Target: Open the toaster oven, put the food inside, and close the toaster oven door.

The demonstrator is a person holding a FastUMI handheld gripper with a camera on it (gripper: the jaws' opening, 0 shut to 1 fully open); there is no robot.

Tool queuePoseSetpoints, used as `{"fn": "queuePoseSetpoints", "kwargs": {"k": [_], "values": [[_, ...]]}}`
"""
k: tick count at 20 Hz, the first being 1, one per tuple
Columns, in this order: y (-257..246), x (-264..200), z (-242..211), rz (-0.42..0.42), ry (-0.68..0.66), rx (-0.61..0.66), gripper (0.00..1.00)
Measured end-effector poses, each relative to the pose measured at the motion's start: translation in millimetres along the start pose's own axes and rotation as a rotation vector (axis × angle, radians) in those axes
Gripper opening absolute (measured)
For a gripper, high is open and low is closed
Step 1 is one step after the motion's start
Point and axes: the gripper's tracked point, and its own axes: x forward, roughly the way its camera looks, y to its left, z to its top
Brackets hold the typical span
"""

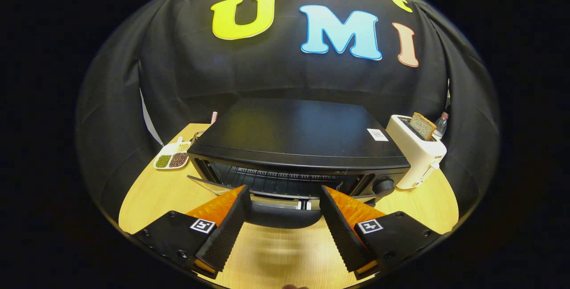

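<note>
A black toaster oven (294, 133) stands on the wooden table (147, 191) right in front of me. Its cavity (285, 177) shows, with a wire rack inside. The door (278, 202) hangs forward and down from the front, its dark handle (280, 220) nearest to me. My gripper (284, 191) is open, its two fingers spread wide on either side of the door and handle, touching neither. Nothing is held between the fingers. I cannot make out any food inside the oven.
A white pop-up toaster (416, 153) with a slice of bread (422, 125) in its slot stands right of the oven, a bottle (441, 124) behind it. A white divided dish of beans (171, 157) lies to the oven's left.
</note>
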Motion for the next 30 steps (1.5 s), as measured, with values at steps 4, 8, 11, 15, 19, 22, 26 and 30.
{"fn": "queuePoseSetpoints", "kwargs": {"k": [4, 8, 11, 15, 19, 22, 26, 30], "values": [[-0.5, -4.4, -6.0, 0.010, 0.008, -0.003, 1.00], [1.1, -11.7, -15.8, 0.017, 0.016, -0.008, 0.99], [1.8, -15.7, -22.3, 0.027, 0.027, -0.014, 0.99], [4.7, -19.2, -37.5, 0.052, 0.059, -0.037, 0.98], [5.9, -23.4, -44.2, 0.044, 0.063, -0.072, 0.98], [6.0, -24.6, -48.8, 0.047, 0.065, -0.075, 0.98], [6.6, -28.3, -59.6, 0.052, 0.078, -0.093, 0.98], [8.9, -34.2, -89.3, 0.066, 0.142, -0.088, 0.98]]}}
